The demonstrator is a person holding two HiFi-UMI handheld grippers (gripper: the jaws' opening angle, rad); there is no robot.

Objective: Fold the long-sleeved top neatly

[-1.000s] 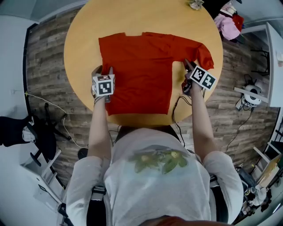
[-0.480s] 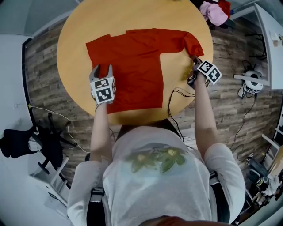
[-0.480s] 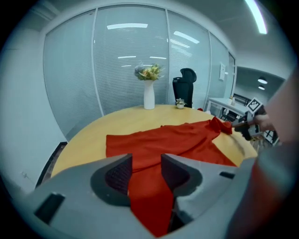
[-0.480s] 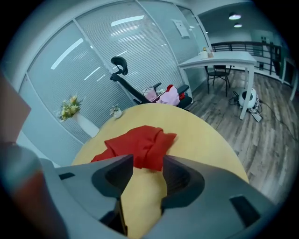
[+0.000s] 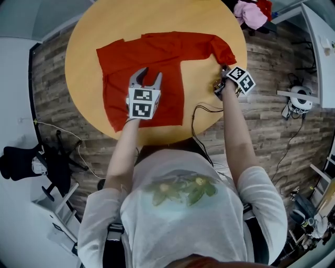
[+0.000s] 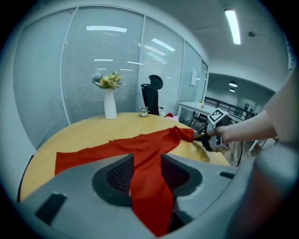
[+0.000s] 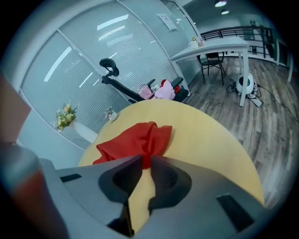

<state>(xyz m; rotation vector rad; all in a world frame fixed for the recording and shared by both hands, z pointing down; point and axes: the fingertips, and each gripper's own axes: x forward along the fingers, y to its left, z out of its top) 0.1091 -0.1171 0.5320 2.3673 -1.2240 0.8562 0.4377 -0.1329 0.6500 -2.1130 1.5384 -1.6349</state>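
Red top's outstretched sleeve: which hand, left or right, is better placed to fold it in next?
Probably right. The right tongs have just been closing, with the sleeve end pinched between them; the left tongs hover open above the body of the top, away from the sleeve.

Vase [image 6: 110, 103] on round table [image 5: 157, 15]; pink garment [image 5: 250, 13], perhaps.

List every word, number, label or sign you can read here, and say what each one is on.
Nothing here is readable.
Left gripper and right gripper: black-and-white square markers only, no letters.
White wall sign: too small to read.
Person's shirt: a leafy picture, no words.
Red top: no label showing.
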